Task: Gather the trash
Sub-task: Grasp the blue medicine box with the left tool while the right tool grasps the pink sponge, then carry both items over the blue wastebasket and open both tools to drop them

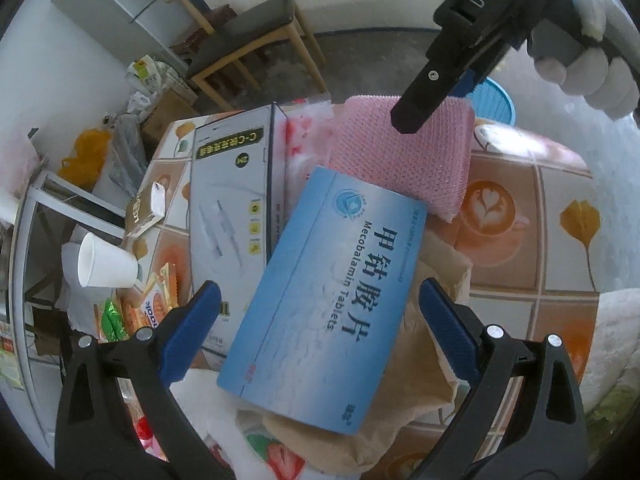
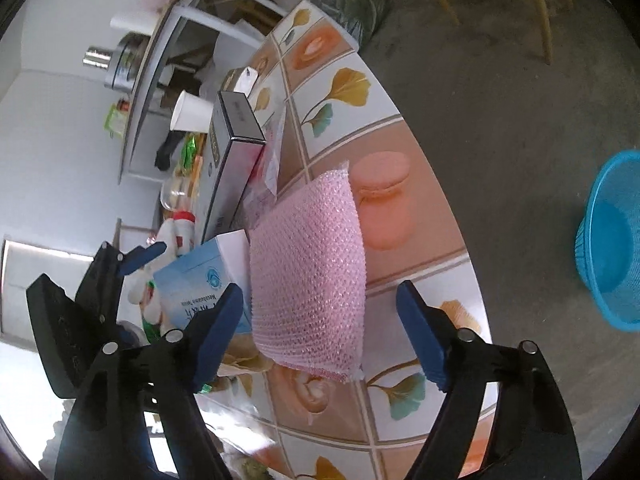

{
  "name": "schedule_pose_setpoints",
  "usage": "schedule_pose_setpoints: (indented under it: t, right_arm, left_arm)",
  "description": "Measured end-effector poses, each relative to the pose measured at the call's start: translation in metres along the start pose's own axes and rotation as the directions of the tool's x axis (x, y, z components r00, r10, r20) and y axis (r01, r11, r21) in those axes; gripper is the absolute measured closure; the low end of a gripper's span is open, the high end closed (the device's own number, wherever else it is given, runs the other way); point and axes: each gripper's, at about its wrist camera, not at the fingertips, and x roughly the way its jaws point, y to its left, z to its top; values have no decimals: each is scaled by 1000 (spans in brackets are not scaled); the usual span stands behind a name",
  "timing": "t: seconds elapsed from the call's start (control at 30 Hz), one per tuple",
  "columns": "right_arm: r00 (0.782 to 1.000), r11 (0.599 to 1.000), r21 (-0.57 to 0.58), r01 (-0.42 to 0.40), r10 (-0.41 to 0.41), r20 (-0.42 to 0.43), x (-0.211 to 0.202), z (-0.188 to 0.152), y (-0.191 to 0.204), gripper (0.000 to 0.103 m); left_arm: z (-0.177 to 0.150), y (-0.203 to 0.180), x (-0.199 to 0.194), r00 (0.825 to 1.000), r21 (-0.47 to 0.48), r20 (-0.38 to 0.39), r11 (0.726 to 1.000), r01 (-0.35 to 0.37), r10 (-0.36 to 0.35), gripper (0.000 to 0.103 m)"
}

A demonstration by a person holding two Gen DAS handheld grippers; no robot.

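The right hand-held gripper (image 2: pixel 320 328) straddles the pink bubble mailer (image 2: pixel 308 276), jaws open; the left hand-held gripper (image 1: pixel 320 332) gapes over the blue tablet box (image 1: pixel 320 300). Closing off-centre could shove either off the desk (image 2: pixel 400 200).

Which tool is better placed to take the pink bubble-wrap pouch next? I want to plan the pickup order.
Right. The right tool is open with the pink bubble-wrap pouch lying between its fingers. The left tool is open too, but it frames the blue tablet box.
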Motion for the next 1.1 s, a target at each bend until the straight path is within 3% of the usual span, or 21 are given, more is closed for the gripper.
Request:
schedule_pose_setpoints:
  t: [0.13,0.27,0.37,0.6,0.83,1.1]
  right_arm:
    - [999,999,-26,36,-37,-16,0,4,1,43]
    - [998,997,-58,51,-52,-26,-1,5,3,59]
    - [998,995,-84,54,-57,-30,-2,1,6,62]
    - [999,997,-73,33,-31,26,-23,-14,-1,69]
    - [994,999,-7,-39,40,99,-53,-37,-24,72]
    - [951,979,71,-191,167,260,-97,-73,-47,72]
  left_arm:
    - [5,-3,8,1000,17,-30,1000,-6,6,11]
    - [9,-7,9,999,40,-44,999,-2,4,27]
    - [11,-11,7,999,59,-42,998,-5,8,27]
    - [9,-13,-13,1000,58,-15,998,-6,7,28]
    - [6,0,-40,1000,-35,23,999,15,-15,29]
    - [22,16,-80,984,-201,132,969,147,-122,29]
